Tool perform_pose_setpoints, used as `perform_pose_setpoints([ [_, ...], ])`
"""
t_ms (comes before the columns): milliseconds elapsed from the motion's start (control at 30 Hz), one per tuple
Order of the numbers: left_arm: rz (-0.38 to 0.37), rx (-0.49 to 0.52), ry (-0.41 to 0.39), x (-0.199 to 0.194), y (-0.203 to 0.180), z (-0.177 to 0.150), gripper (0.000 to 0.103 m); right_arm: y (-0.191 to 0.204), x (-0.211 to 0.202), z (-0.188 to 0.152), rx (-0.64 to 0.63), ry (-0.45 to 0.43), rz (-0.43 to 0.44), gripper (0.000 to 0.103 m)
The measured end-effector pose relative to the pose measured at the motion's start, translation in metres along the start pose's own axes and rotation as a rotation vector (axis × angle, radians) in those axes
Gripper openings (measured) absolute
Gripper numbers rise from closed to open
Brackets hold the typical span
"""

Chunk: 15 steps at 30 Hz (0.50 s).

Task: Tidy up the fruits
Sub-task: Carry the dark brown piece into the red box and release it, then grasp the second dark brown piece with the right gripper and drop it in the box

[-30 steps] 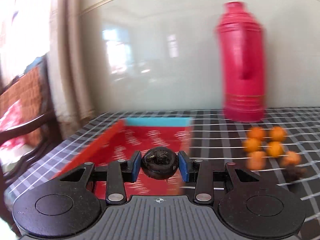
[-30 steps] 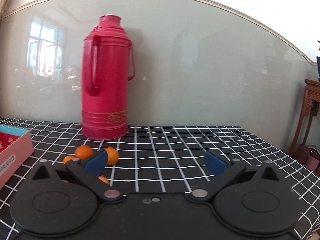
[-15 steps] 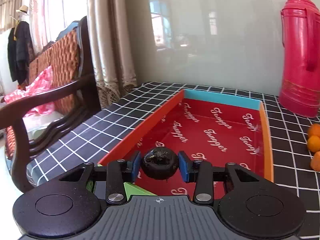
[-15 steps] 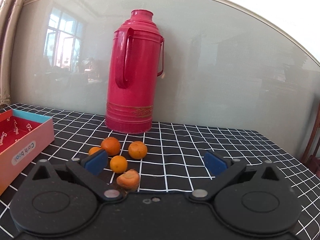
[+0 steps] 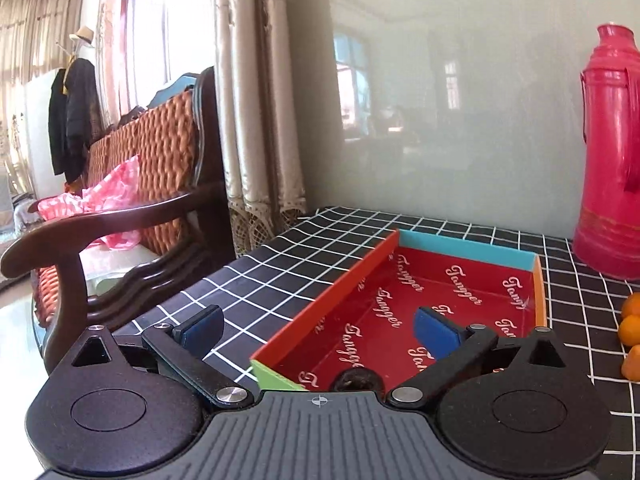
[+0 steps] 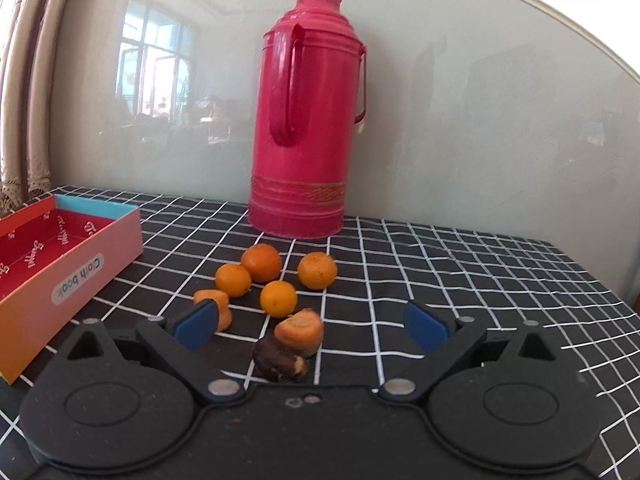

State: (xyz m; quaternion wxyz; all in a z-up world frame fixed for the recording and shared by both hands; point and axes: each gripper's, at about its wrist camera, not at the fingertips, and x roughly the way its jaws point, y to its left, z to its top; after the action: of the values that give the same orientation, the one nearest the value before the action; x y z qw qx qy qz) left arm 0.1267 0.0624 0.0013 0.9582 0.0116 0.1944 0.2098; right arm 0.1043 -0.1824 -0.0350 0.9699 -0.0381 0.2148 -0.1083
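left gripper (image 5: 318, 330): jaws opening and spread wide over the near end of the box, pinching nothing; one blue pad hangs over the tablecloth, the other over the box's red floor.
dark fruit (image 5: 356, 381): a dark, wrinkled round piece lying on the box floor at the near end, below and between the open pads, partly hidden by the gripper body, touching neither pad.
box (image 5: 348, 292): shallow open carton with red printed lining, orange side walls, a teal far wall and a green near corner, lying on the table.
right gripper (image 6: 314, 326): jaws wide but closing, nothing pressed between the pads.
oranges (image 6: 261, 263): four small round ones clustered on the cloth just before the flask.
cut pieces (image 6: 301, 330): two orange chunks nearer the gripper; a dark shrivelled piece (image 6: 280, 362) touches the closer one.
flask (image 6: 307, 120): tall pink thermos standing upright at the wall.
table (image 6: 460, 280): black cloth with white grid.
beside the table: a wooden chair (image 5: 120, 216) with woven back.
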Motion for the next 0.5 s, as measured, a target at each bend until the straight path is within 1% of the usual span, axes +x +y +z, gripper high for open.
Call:
perform_pose_setpoints([
  [100, 0.014, -0.041, -0.010, -0.003, 0.015, 0.003, 0.103, -0.001, 0.008, -0.003, 0.024, 0.055, 0.035, 0.081],
  [167, 0.027, -0.068, -0.013, -0.004, 0.026, 0.004, 0.103, -0.003, 0.015, -0.005, 0.059, 0.093, 0.070, 0.067],
  [233, 0.036, -0.095, -0.011, -0.003, 0.036, 0.004, 0.103, -0.005, 0.022, -0.005, 0.084, 0.126, 0.081, 0.061],
  [300, 0.044, -0.116, -0.003, -0.001, 0.043, 0.004, 0.103, -0.004, 0.028, -0.006, 0.094, 0.149, 0.081, 0.058],
  [333, 0.046, -0.124, 0.000, 0.000, 0.046, 0.003, 0.103, -0.004, 0.030, -0.007, 0.098, 0.158, 0.084, 0.051],
  [367, 0.047, -0.130, 0.004, 0.002, 0.049, 0.003, 0.103, -0.004, 0.032, -0.007, 0.100, 0.168, 0.098, 0.042],
  [400, 0.048, -0.132, 0.006, 0.003, 0.050, 0.002, 0.103, -0.003, 0.034, -0.008, 0.102, 0.179, 0.107, 0.037],
  [433, 0.052, -0.133, 0.006, 0.004, 0.052, 0.001, 0.103, -0.003, 0.035, -0.009, 0.100, 0.190, 0.105, 0.028],
  [500, 0.058, -0.133, 0.006, 0.005, 0.054, 0.001, 0.103, 0.000, 0.034, -0.010, 0.087, 0.190, 0.103, 0.027],
])
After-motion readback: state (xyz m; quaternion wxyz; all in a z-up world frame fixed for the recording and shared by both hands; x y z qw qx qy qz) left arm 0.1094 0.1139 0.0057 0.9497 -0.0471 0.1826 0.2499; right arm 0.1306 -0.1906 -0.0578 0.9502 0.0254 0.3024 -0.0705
